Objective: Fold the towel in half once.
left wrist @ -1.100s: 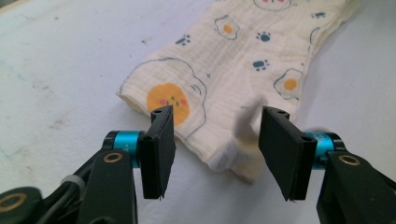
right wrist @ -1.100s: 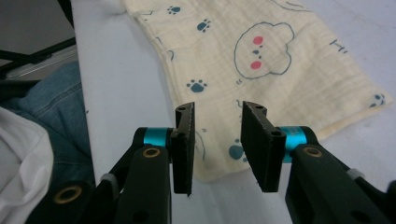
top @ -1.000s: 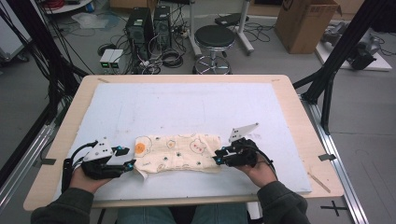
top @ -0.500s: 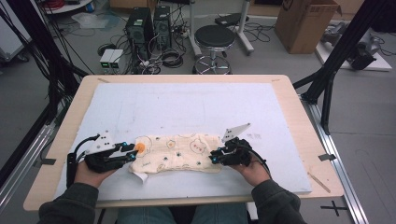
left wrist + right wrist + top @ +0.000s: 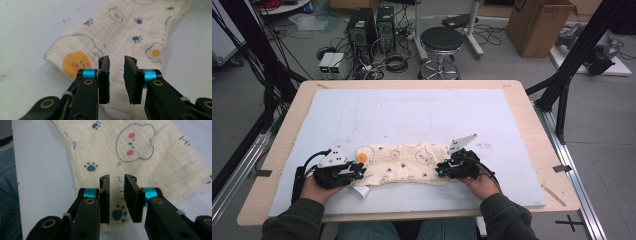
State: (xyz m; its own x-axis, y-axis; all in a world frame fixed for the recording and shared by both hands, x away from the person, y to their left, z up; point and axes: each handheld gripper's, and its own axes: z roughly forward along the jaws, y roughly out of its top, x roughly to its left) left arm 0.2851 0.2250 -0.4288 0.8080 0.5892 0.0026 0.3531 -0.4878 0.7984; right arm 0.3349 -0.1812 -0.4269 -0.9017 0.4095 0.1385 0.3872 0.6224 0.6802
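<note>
Currently the cream crinkled cotton cloth printed with eggs, paws and bear faces [image 5: 404, 162] lies flat on the white sheet covering my counter [image 5: 412, 115], near its front edge. My left claw [image 5: 116, 75] sits over the cloth's end by the orange yolk print; its jaws have just been closing, a narrow gap remaining, fabric beneath. My right claw [image 5: 117, 195] hovers over the opposite end, jaws equally narrow, gripping nothing.

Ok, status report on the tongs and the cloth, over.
Left tongs just been closing, gap remains over cloth. Right tongs narrow gap above cloth's other end, nothing pinched. Cloth flat on the mat. Nothing in the way.
</note>
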